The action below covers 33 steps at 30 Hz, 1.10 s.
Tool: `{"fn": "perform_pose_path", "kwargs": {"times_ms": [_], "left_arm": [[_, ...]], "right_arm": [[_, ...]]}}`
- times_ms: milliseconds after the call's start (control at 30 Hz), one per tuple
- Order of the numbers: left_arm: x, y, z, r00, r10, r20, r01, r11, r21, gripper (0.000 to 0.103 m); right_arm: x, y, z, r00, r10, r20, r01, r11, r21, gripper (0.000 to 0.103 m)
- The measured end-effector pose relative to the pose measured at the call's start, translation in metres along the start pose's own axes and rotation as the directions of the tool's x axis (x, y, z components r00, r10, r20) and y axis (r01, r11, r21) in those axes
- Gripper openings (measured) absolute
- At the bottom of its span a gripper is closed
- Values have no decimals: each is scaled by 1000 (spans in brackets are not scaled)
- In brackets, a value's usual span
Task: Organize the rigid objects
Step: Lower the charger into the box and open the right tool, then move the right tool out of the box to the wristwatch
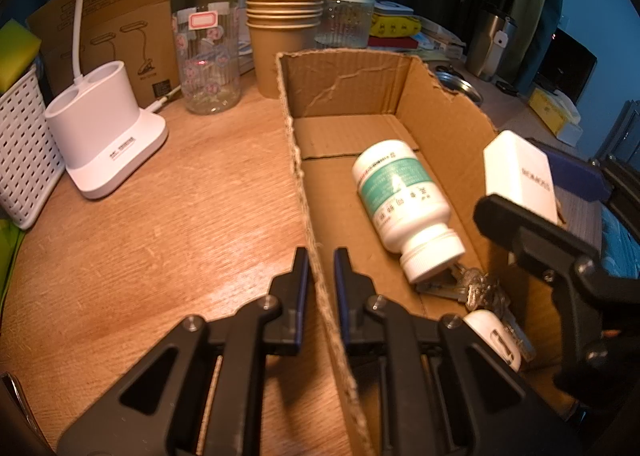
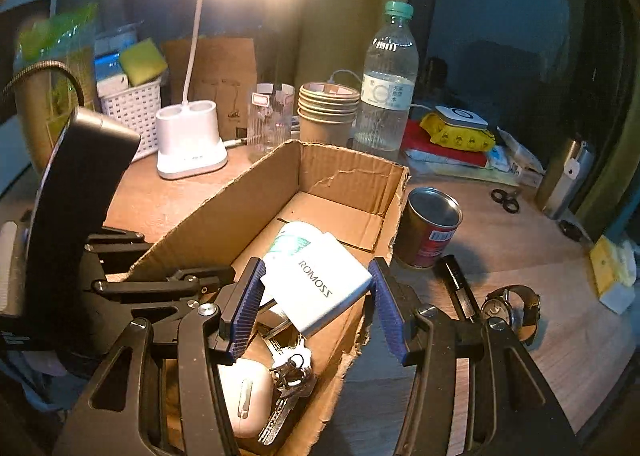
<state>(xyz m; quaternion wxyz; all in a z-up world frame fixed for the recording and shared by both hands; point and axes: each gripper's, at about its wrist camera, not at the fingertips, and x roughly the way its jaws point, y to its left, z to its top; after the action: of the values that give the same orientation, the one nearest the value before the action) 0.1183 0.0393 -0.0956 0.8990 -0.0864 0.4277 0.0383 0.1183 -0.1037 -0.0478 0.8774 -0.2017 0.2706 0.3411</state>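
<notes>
An open cardboard box [image 1: 344,84] lies on the wooden desk. Inside it are a white pill bottle [image 1: 400,192] with a green label, a bunch of keys [image 1: 476,288] and a white earbud case [image 1: 494,336]. My left gripper [image 1: 321,256] is shut on the box's left wall, one finger on each side of it. My right gripper [image 2: 316,288] is shut on a white ROMOSS power bank [image 2: 320,284], held tilted over the near part of the box [image 2: 348,172], above the keys [image 2: 292,372] and earbud case [image 2: 244,396]. The power bank hides part of the pill bottle [image 2: 294,240].
Right of the box on the desk are an open tin can [image 2: 430,224], a black pen [image 2: 458,284], a wristwatch [image 2: 508,308] and scissors [image 2: 506,200]. Behind it stand a water bottle [image 2: 386,84], stacked paper cups [image 2: 328,108], a glass [image 1: 208,60], a white lamp base [image 1: 108,132] and a white basket [image 1: 24,152].
</notes>
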Motion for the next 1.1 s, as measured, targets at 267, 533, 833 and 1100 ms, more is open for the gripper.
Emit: {"fn": "perform_pose_path", "kwargs": {"times_ms": [267, 533, 833, 1100], "left_arm": [[0, 0, 0, 1000, -1, 1, 1, 1000, 0, 13], [-1, 1, 0, 1000, -1, 1, 1, 1000, -1, 13], [-1, 1, 0, 1000, -1, 1, 1, 1000, -1, 14], [-2, 1, 0, 1000, -1, 1, 1, 1000, -1, 14]], "right_arm": [[-1, 0, 1, 1000, -3, -14, 3, 1000, -10, 58], [-20, -22, 4, 999, -3, 39, 0, 998, 66, 59], [-29, -89, -11, 992, -121, 41, 108, 966, 234, 61], [-10, -119, -34, 982, -187, -40, 190, 939, 285, 62]]}}
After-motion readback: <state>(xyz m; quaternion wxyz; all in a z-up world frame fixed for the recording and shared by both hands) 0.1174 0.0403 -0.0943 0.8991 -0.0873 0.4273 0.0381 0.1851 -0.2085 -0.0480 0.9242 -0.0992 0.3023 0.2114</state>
